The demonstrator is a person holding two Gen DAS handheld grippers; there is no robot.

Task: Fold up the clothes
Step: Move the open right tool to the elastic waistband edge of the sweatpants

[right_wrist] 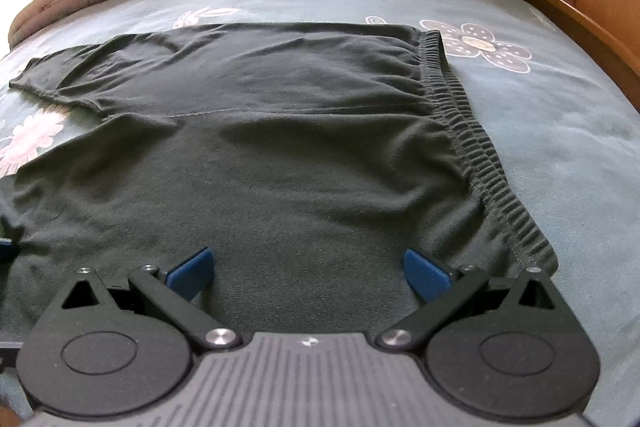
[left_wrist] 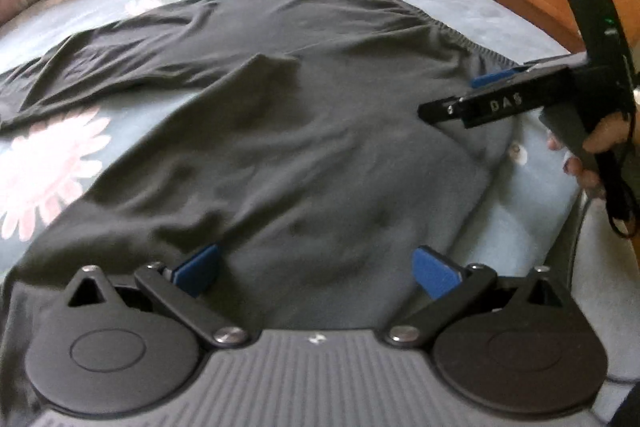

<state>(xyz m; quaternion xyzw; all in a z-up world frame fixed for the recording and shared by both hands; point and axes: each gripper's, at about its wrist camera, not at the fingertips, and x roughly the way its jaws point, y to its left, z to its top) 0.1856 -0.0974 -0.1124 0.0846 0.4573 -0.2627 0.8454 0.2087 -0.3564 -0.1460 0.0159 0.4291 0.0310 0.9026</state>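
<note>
Dark trousers (right_wrist: pixel 280 131) spread flat on the bed (right_wrist: pixel 560 155), directly ahead of both tools, waistband (right_wrist: pixel 476 131) just right of the right tool (right_wrist: pixel 307 273). Left tool (left_wrist: pixel 316 273) spread wide over the near leg, right one equally spread, gripping nothing. Probably poised along the near edge to lift it across for a lengthwise fold

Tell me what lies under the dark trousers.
The dark trousers lie spread on a blue floral bedsheet, which shows all around them. Whatever sits beneath the fabric itself is covered and cannot be seen.
</note>
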